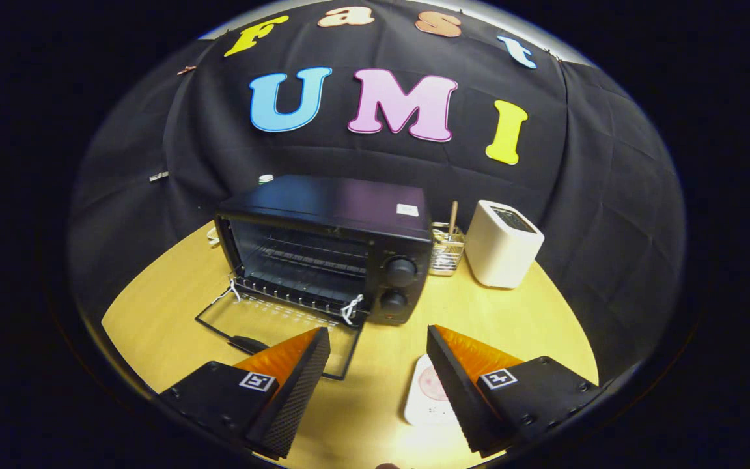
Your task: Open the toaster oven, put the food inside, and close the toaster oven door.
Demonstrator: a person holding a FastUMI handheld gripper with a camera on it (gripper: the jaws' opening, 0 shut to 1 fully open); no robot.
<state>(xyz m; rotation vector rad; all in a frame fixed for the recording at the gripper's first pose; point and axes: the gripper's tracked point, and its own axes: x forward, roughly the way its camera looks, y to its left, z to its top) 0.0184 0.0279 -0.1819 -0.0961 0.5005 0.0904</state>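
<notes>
With black toaster oven (333, 244) w/ glass door (280, 326) already down, food step's next. Gripper (378, 365) fingers wide apart, holding nothing; needs to drop onto white plate w/ pink food (426, 391) by right finger.

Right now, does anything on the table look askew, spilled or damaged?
Nothing stands out. The black toaster oven stands square with its glass door folded down flat, wire rack level. The white food plate lies unspilled beside the open gripper jaws.

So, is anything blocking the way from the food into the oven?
Nothing visible. The oven door lies open, its rack bare; the food sits by the open claw, its right finger partly covering it.
</notes>
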